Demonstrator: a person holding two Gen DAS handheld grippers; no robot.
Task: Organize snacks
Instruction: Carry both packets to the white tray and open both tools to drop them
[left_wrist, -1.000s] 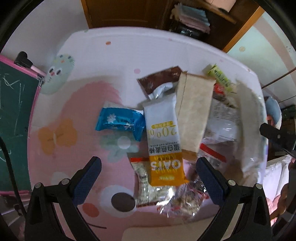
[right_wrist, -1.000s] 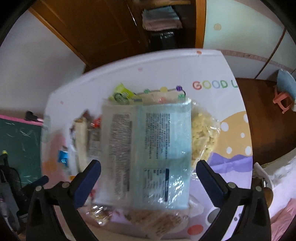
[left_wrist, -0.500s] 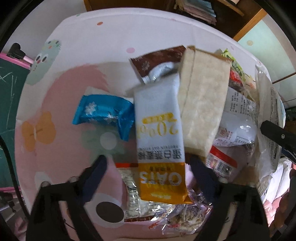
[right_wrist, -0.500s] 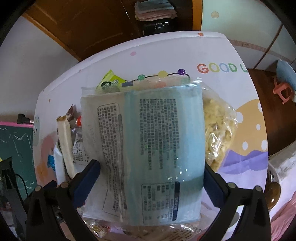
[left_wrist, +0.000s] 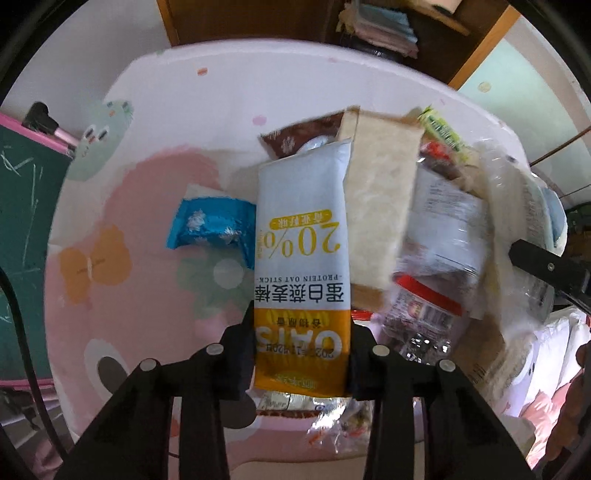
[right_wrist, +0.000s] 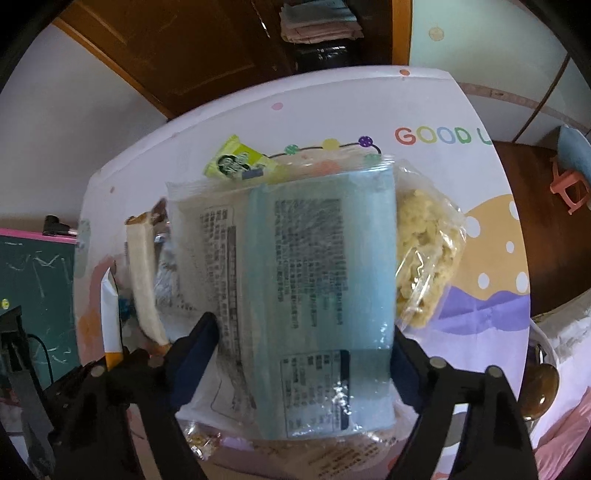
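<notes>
Item 1: left gripper (left_wrist: 301, 363), black two-finger tool, is clamping the orange lower end of a white-and-orange oat-stick packet (left_wrist: 303, 266) printed "OATS" and "20%". The packet is reaching forward over the pile of snacks.

Item 2: right gripper (right_wrist: 304, 350), black with blue pads, is pressing both fingers against the sides of a large clear-and-pale-blue plastic bag (right_wrist: 295, 288) with printed text panels. The bag is filling the middle of the right wrist view.

Item 3: round table with a pastel cartoon-print cover (left_wrist: 155, 155) is carrying the snacks.

Item 4: blue foil wrapper (left_wrist: 212, 227) is lying on the pink area just left of the oat packet.

Item 5: brown wrapper (left_wrist: 301, 134) is showing behind the oat packet's far end.

Item 6: tan bread-like pack (left_wrist: 380, 206) is standing just right of the oat packet.

Item 7: lime-green sachet (right_wrist: 236, 162) is lying beyond the large bag.

Item 8: clear bag of yellowish puffed pieces (right_wrist: 428, 254) is lying at the large bag's right side.
</notes>
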